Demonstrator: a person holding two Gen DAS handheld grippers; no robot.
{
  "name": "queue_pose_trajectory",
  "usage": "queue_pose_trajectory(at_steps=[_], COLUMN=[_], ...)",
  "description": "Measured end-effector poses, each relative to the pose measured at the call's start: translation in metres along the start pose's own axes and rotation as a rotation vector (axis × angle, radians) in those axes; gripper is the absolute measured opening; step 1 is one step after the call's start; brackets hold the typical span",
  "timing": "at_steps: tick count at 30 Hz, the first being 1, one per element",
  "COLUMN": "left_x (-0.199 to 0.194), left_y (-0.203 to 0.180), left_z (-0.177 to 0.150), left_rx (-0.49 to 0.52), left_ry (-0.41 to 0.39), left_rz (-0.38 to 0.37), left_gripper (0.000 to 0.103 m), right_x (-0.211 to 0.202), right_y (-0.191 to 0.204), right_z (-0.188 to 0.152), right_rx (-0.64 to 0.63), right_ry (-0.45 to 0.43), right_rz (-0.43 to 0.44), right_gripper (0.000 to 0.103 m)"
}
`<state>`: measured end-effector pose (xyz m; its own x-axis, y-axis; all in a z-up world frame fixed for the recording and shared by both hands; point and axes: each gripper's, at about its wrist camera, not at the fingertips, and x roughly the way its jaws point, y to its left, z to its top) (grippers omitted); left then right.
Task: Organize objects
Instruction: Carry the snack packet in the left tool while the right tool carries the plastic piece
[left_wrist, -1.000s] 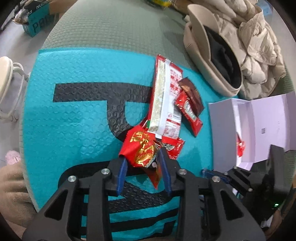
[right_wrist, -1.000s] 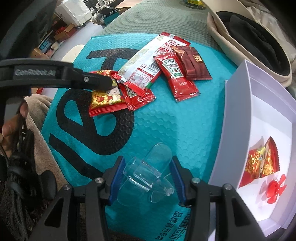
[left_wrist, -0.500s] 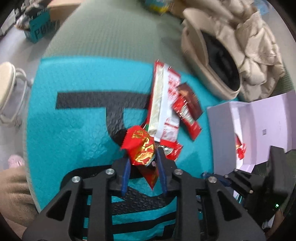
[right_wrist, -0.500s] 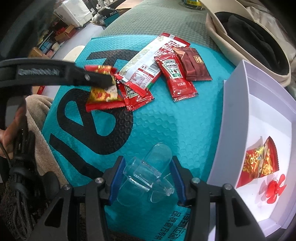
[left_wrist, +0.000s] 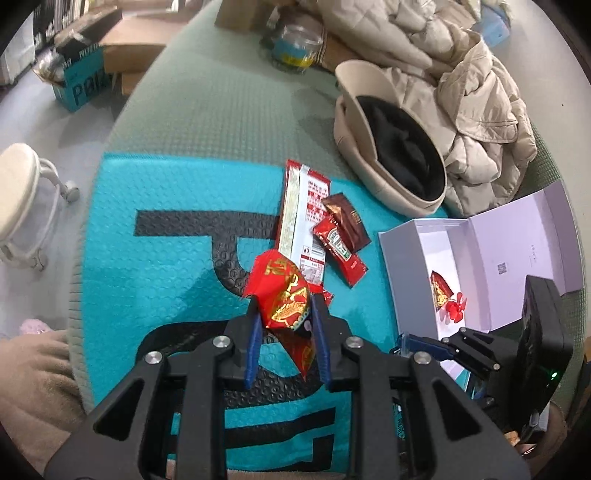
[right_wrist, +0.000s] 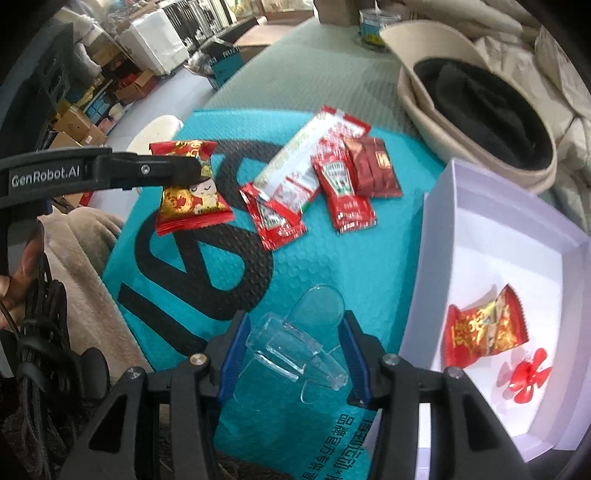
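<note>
Snack packet (left_wrist: 282, 295), red foil with gold print, clamped in the left tool (left_wrist: 284, 325) and hanging clear of the teal bubble mailer (left_wrist: 159, 221) that covers the worktop; in the right wrist view the same packet sits at upper left of the frame, pinched near its top crimp, its long axis running roughly top to bottom and its printed face turned toward that camera. Packet judged light, soft and crinkly, its foil likely slippery: a flat pinch across a sealed end or the middle should hold it, while a squeeze on the filled body risks crushing the contents. Right tool (right_wrist: 295, 354) closed on a clear plastic piece (right_wrist: 295, 343), apparently a small scoop or cup, held at lower centre of that view with its long axis slanting toward the lower right; judged rigid, light and smooth, so liable to slip or crack under a hard grip. White open box (right_wrist: 436, 258) at right of both frames, already holding a matching red packet (right_wrist: 484, 328) and a small red propeller-like piece (right_wrist: 526, 376). Remaining on the mailer at frame centre: a long white-and-red sachet (right_wrist: 295, 166), two ketchup sachets (right_wrist: 343, 192) and a dark red packet (right_wrist: 373, 170), overlapping or just beside one another.
</note>
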<state>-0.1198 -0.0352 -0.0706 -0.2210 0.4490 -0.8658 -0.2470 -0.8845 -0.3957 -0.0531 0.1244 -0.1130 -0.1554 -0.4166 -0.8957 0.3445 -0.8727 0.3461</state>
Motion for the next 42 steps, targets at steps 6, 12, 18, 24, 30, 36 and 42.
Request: queue_pose_trajectory(at_steps=[6, 12, 18, 24, 30, 36, 42], left_x=[-0.024, -0.041, -0.058, -0.075, -0.087, -0.097, -0.098], left_y=[-0.016, -0.033, -0.055, -0.08, -0.105, -0.131, -0.161], left_z=[-0.008, -0.02, -0.027, -0.035, -0.047, -0.052, -0.056], left_rx=[0.03, 0.067, 0.094, 0.135, 0.185, 0.217, 0.264], left_ry=[-0.054, -0.082, -0.129, -0.176, -0.215, -0.25, -0.259], left_rz=[0.034, 0.036, 0.03, 0.06, 0.093, 0.1, 0.102], left_gripper=[0.024, 0.024, 0.024, 0.024, 0.024, 0.024, 0.024], right_x=[-0.018, -0.044, -0.076, -0.106, -0.125, -0.143, -0.155], right_y=[0.015, 0.024, 0.026, 0.024, 0.021, 0.009, -0.009], right_z=[0.0, -0.006, -0.009, -0.02, -0.039, -0.056, -0.07], right_rx=[-0.033, -0.062, -0.115, -0.151, -0.168, -0.167, -0.144], right_ry=[-0.056, -0.12, -0.202, -0.276, -0.342, -0.383, -0.411], right_rz=[-0.004, -0.006, -0.022, -0.039, -0.023, -0.018, -0.022], right_gripper=[0.05, 0.05, 0.05, 0.05, 0.05, 0.05, 0.05])
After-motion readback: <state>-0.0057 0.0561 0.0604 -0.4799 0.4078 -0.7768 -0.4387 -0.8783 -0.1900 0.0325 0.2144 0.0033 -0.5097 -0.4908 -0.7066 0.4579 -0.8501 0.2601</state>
